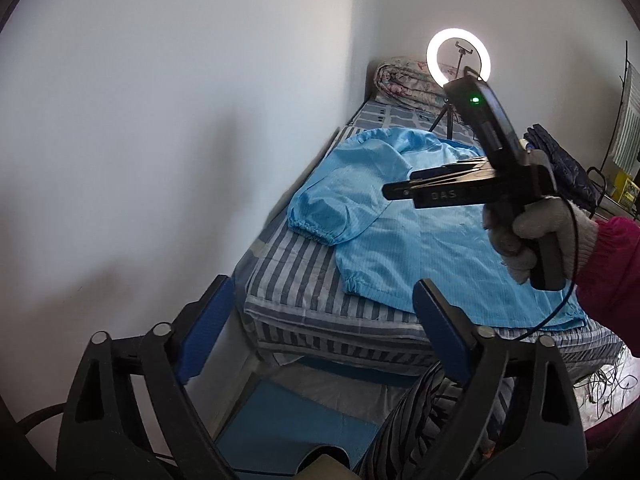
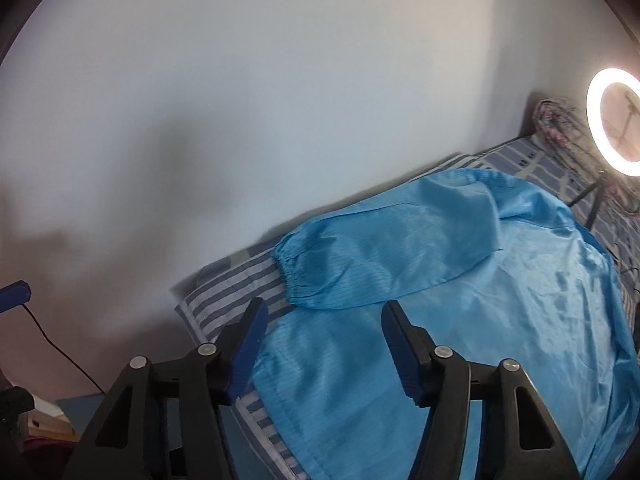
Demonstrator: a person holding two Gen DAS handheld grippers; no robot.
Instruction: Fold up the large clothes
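Note:
A large light-blue garment (image 1: 420, 236) lies spread on a striped bed (image 1: 292, 280), one sleeve with an elastic cuff (image 1: 316, 232) folded across its body. In the right wrist view the garment (image 2: 500, 320) fills the lower right, its sleeve cuff (image 2: 296, 276) just beyond the fingers. My left gripper (image 1: 324, 312) is open and empty, held off the bed's near end. My right gripper (image 2: 322, 332) is open and empty above the garment's hem. It also shows in the left wrist view (image 1: 396, 190), held in a gloved hand above the garment.
A white wall runs along the bed's left side. A lit ring light (image 1: 458, 56) on a tripod and a folded quilt (image 1: 404, 84) stand at the bed's far end. A dark bag (image 1: 560, 164) lies at the right. Cables (image 1: 612, 384) trail on the floor.

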